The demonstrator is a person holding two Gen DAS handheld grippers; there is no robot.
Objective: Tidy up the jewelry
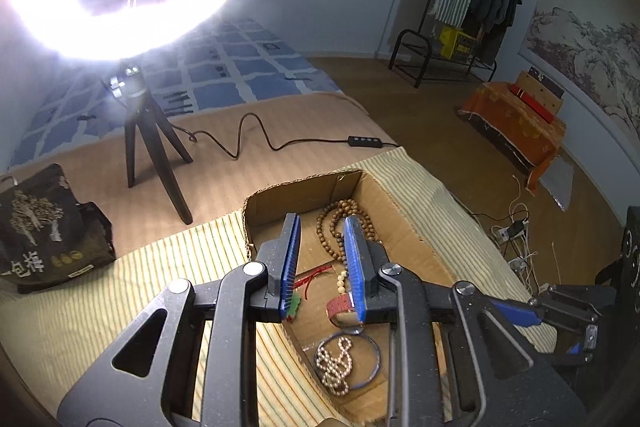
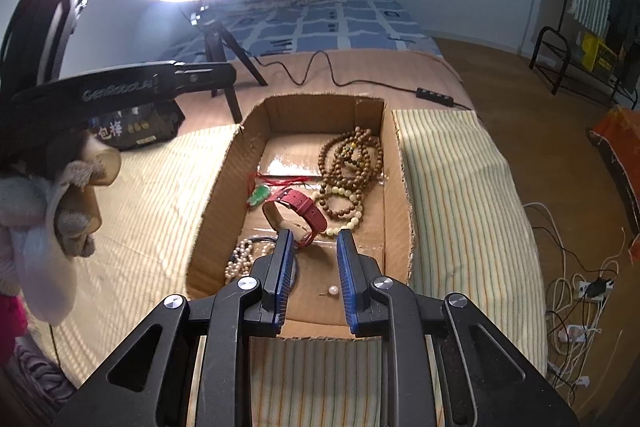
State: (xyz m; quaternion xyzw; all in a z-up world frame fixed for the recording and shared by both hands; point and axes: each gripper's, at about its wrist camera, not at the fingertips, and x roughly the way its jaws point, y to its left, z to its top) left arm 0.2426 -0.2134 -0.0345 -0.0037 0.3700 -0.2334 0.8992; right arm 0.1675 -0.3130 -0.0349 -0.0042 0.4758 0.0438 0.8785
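Observation:
An open cardboard box (image 2: 394, 187) lies on a striped cloth and holds the jewelry. In it are brown wooden bead strands (image 2: 350, 163), a red-strap watch (image 2: 302, 211), a green pendant on red cord (image 2: 259, 195), a pearl strand (image 2: 240, 259) and a single pearl earring (image 2: 333, 291). My right gripper (image 2: 314, 239) is open and empty above the box's near end, just past the watch. My left gripper (image 1: 322, 225) is open and empty over the box (image 1: 404, 223), above the wooden beads (image 1: 344, 223), the watch (image 1: 340, 305), and the pearl strand (image 1: 336, 367) inside a thin bangle (image 1: 376, 351).
A lit ring light on a black tripod (image 1: 152, 139) stands behind the box, its cable (image 1: 256, 135) across the bed. A black printed bag (image 1: 44, 235) lies to the left. Cables and power strips (image 2: 576, 299) lie on the floor to the right. The left gripper's body (image 2: 120, 83) shows at the left.

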